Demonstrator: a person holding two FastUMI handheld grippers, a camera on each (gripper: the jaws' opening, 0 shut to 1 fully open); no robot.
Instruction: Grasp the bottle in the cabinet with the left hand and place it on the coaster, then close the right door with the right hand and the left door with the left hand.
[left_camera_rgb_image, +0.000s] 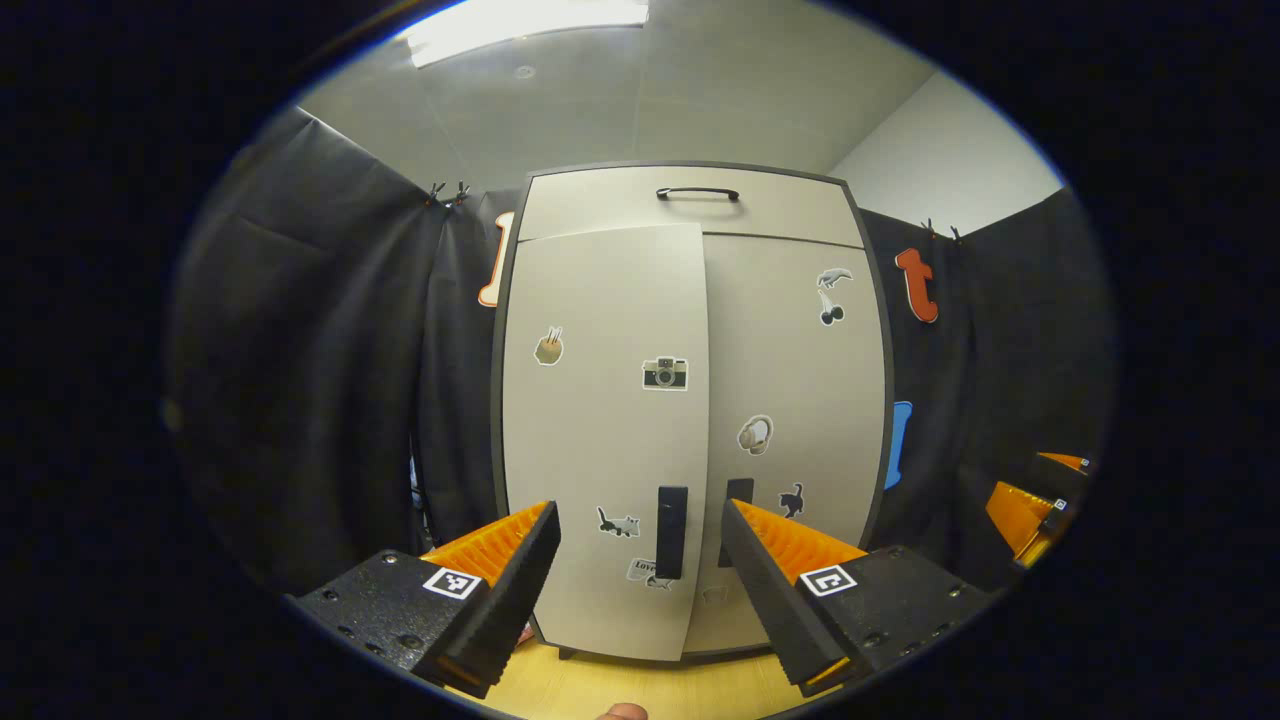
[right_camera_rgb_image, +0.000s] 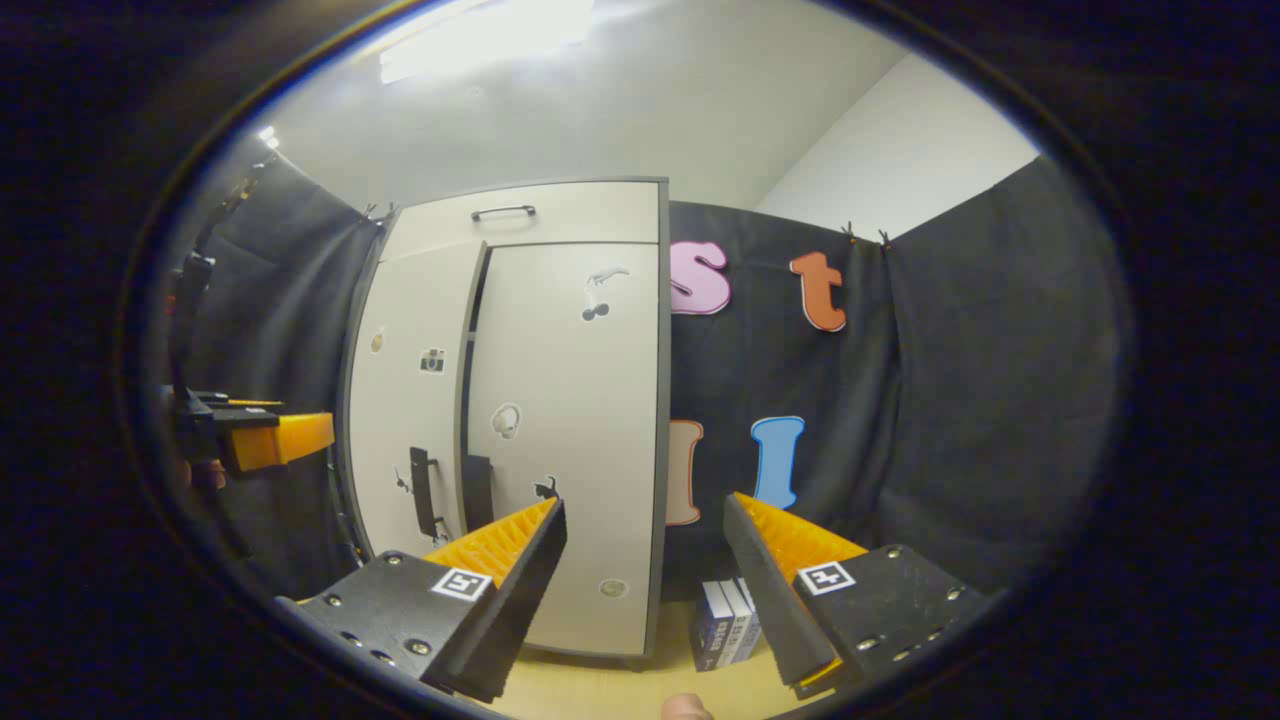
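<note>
The left gripper (left_camera_rgb_image: 640, 560) is hovering with its fingers spread wide and nothing between them, pointing straight at the cabinet (left_camera_rgb_image: 690, 420). Just ahead of the gap the left door (left_camera_rgb_image: 600, 440) is standing slightly ajar, its edge overlapping the right door (left_camera_rgb_image: 790, 400), and the left handle (left_camera_rgb_image: 671, 532) is sitting between the fingertips' lines. The right gripper (right_camera_rgb_image: 645, 570) is also holding its fingers apart and empty; the cabinet is lying ahead and to its left, a stack of books (right_camera_rgb_image: 725, 620) just below its fingertips. The bottle and coaster are hidden, so I cannot tell where they are. The left door is looking like a stiff, light panel that should swing easily; pushing flat on its face near the handle edge seems safest, since the smooth surface may be slippery.
</note>
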